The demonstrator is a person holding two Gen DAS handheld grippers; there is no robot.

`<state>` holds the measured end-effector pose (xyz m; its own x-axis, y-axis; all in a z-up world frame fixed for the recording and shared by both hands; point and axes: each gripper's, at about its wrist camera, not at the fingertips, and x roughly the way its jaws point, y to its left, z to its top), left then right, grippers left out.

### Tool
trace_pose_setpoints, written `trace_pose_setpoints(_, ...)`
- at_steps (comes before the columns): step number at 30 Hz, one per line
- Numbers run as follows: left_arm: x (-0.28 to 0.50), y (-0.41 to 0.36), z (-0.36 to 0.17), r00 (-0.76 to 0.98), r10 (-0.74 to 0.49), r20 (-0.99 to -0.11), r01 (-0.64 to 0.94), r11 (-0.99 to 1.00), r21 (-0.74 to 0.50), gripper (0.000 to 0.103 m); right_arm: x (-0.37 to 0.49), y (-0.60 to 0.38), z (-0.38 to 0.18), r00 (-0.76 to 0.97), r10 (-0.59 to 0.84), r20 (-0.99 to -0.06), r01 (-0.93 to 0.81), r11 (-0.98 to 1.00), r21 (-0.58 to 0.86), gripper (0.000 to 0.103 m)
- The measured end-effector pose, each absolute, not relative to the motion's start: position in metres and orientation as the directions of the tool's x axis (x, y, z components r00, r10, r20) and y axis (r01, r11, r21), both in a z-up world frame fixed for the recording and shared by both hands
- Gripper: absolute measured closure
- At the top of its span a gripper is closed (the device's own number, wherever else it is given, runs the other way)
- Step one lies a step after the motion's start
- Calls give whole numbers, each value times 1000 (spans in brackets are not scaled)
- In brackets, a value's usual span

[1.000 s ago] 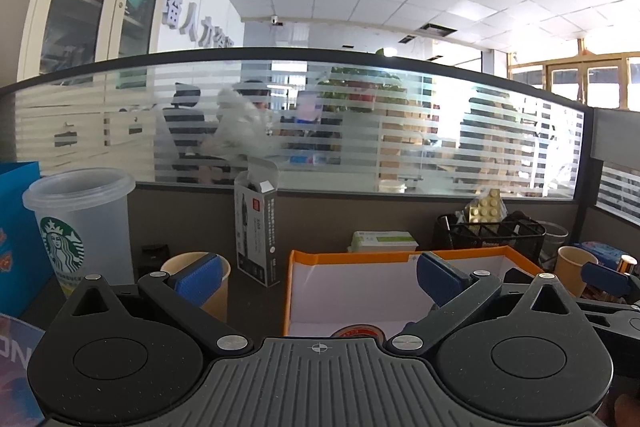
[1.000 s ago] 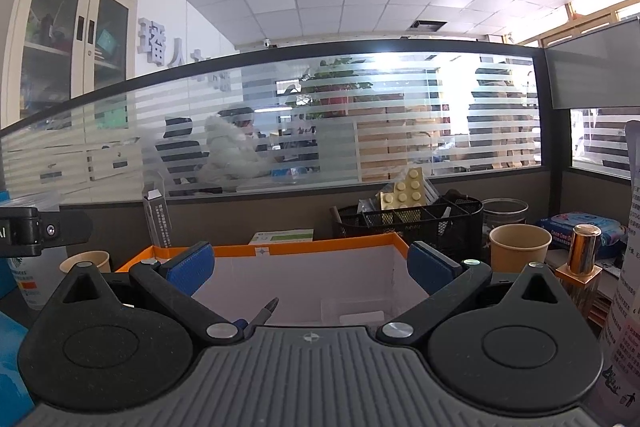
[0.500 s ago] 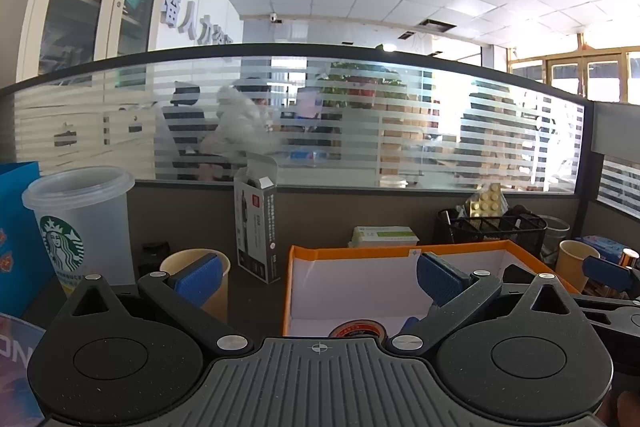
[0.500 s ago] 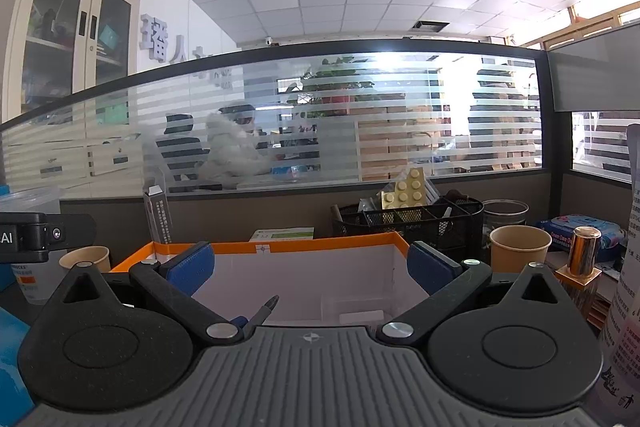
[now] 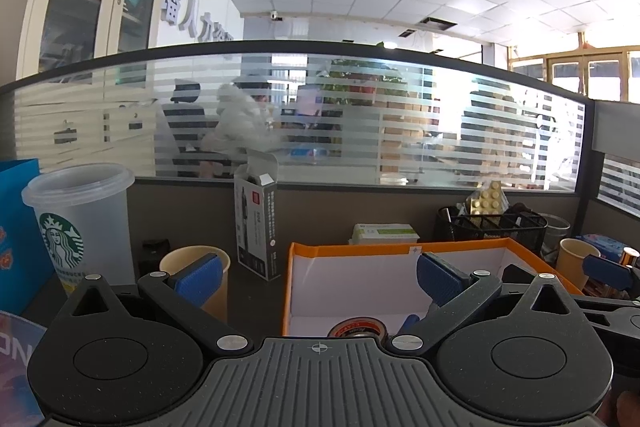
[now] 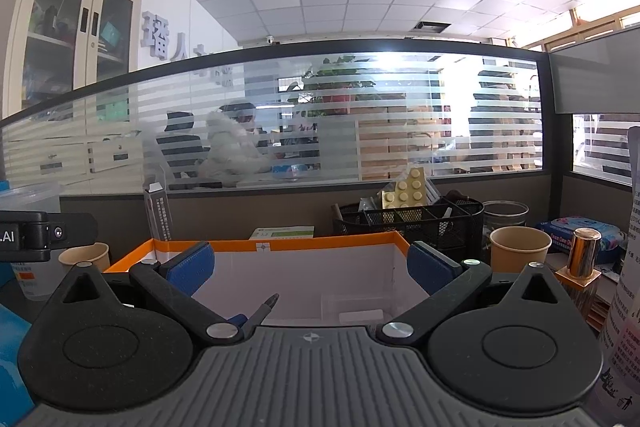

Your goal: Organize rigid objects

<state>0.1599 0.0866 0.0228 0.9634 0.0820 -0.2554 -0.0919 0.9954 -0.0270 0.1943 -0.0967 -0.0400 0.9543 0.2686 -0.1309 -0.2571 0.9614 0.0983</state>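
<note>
Through the left wrist camera we are looking along the left gripper [image 5: 318,277], whose blue pads are standing wide apart with nothing between them. It is hovering level over the near edge of the orange-rimmed box [image 5: 400,248]. Inside the box, just past the gripper's body, a tape roll [image 5: 357,327] is lying flat on the white floor, dark with a reddish printed ring; only its top arc is showing. We are judging it to be light and stiff, a hard ring that will not crush, and best pinched across the band from inside to outside, since the flat face offers little to hold. Left of the box a paper cup [image 5: 188,259], a plastic Starbucks cup [image 5: 82,223] and an upright carton [image 5: 256,227] are standing on the desk.

Through the right wrist camera we are seeing the right gripper [image 6: 310,263] also spread wide and empty, aimed into the same box. A pen [image 6: 260,311] is resting on the floor of the box, its grey tip pointing up and away, its lower end hidden behind the gripper. It is looking slim, rigid and smooth, so we are expecting it to roll or slip; gripping mid-barrel, crosswise, seems safest. Beyond the box, a mesh organizer [image 6: 412,223] is holding a yellow brick plate [image 6: 404,193].
</note>
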Motion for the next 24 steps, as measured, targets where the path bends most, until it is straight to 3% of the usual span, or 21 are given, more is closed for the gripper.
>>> trace_pose_setpoints(16, 160, 85, 21, 961, 85, -263, -96, 995, -28, 0, 193, -103, -41, 960, 256, -118, -246, 965, 87, 0)
trace_pose_setpoints(24, 154, 96, 17, 976, -21, -217, -13, 988, -155, 0, 191, -104, -41, 965, 241, -99, -237, 970, 58, 0)
